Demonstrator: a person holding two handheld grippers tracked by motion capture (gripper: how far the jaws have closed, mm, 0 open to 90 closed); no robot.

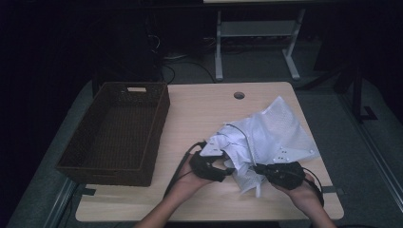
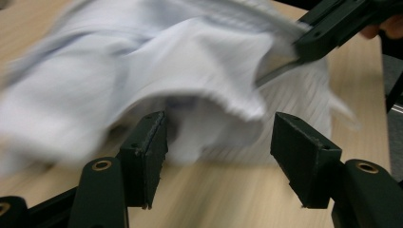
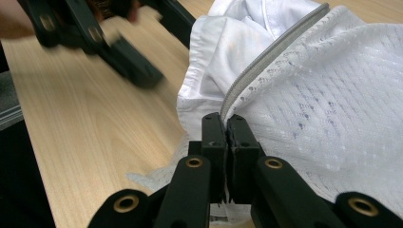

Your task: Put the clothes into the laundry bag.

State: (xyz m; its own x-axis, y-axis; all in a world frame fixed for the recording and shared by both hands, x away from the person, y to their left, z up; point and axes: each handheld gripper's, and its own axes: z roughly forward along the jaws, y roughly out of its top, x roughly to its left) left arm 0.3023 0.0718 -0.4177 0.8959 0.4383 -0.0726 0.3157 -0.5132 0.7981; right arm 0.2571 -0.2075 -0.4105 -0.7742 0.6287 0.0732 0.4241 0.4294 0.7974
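Observation:
A crumpled white mesh bag (image 1: 278, 128) with a grey zip edge lies on the right half of the wooden table (image 1: 199, 109), with plain white cloth (image 3: 228, 42) bunched at its opening. My right gripper (image 3: 227, 121) is shut on the bag's edge right beside the zip, at the bag's near side (image 1: 257, 167). My left gripper (image 2: 218, 128) is open, its jaws wide apart just short of the cloth's folded hem (image 2: 204, 76), with nothing pressed between them. In the high view the left gripper (image 1: 229, 171) sits at the bag's near left corner.
A dark brown woven basket (image 1: 107, 173) stands with nothing in it on the left of the table. A round cable hole (image 1: 239, 95) is near the far edge. Bare wood lies between basket and bag. A white frame's legs (image 1: 256, 42) stand on the floor beyond.

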